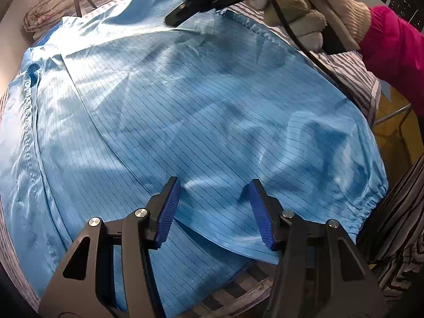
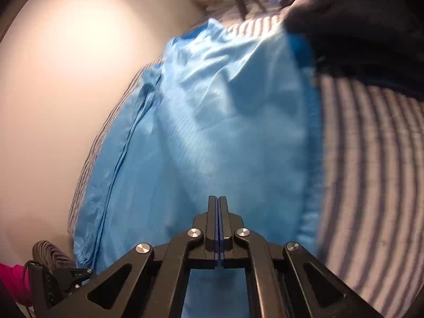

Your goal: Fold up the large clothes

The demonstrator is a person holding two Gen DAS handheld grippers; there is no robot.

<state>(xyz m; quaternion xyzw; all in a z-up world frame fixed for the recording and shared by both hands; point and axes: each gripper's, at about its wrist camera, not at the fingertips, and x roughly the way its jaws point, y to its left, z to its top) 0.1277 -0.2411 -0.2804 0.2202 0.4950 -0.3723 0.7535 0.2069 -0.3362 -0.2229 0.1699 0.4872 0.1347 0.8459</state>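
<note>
A large light-blue garment (image 1: 201, 111) with thin dark lines lies spread on a grey-and-white striped sheet (image 1: 355, 79). Its sleeve, with a gathered elastic cuff (image 1: 371, 201), is folded across the body. My left gripper (image 1: 214, 180) hovers open just above the sleeve's lower edge; nothing sits between the blue pads (image 1: 169, 206). The right gripper (image 1: 182, 13), held by a gloved hand (image 1: 304, 13), hangs over the garment's far end. In the right wrist view the right gripper (image 2: 217, 198) is shut above the garment (image 2: 212, 132), with no cloth between its fingers. That view is blurred.
A pale wall (image 2: 66, 79) runs along the bed's left side. A dark heap of cloth (image 2: 357, 26) lies at the far right of the striped sheet (image 2: 371, 172). A patterned bundle (image 1: 53, 8) and thin black stand legs (image 1: 79, 0) sit past the garment's head end.
</note>
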